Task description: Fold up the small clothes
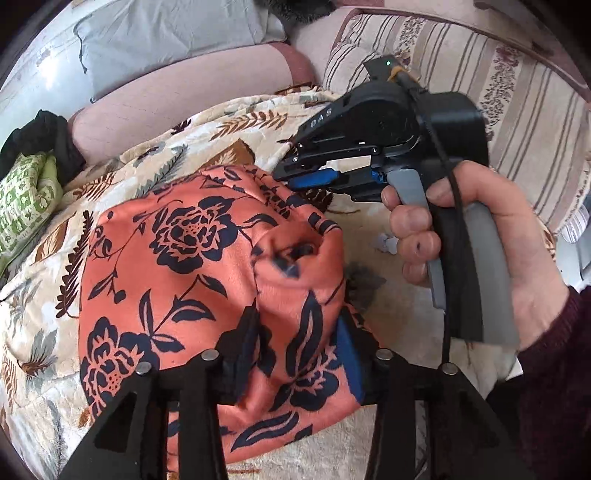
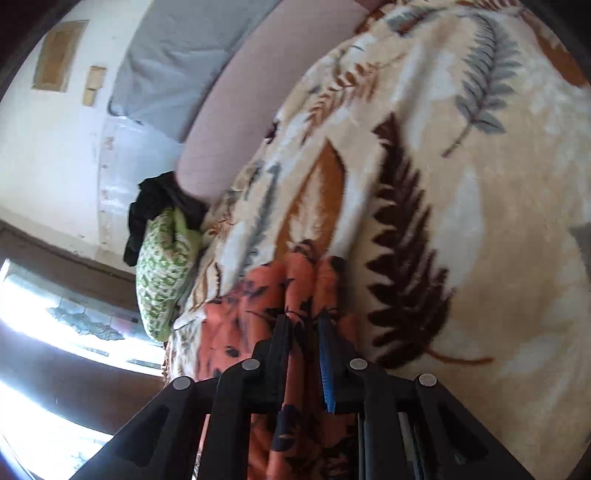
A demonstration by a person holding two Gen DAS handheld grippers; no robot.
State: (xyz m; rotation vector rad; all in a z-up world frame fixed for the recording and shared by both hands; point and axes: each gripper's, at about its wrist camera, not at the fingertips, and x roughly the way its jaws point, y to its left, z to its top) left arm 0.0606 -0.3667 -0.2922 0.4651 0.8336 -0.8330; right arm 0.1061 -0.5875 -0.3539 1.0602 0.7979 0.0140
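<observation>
Folding is barely begun: the orange flowered garment (image 1: 192, 280) lies bunched on the blanket (image 1: 48, 295). Right claw (image 2: 303, 325) pinches its edge; left claw (image 1: 295, 332) straddles it, spread.

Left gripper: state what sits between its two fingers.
A bunched fold of the orange floral garment lies between the left gripper fingers, seen in the left wrist view.

Cream blanket (image 1: 44, 302) with brown and grey fern leaves, grey pillow (image 1: 166, 33) on a pink bolster (image 1: 177, 99), striped floral cushion (image 1: 480, 85), green patterned cloth (image 2: 162, 273) beside a black cloth (image 2: 155, 199)
</observation>
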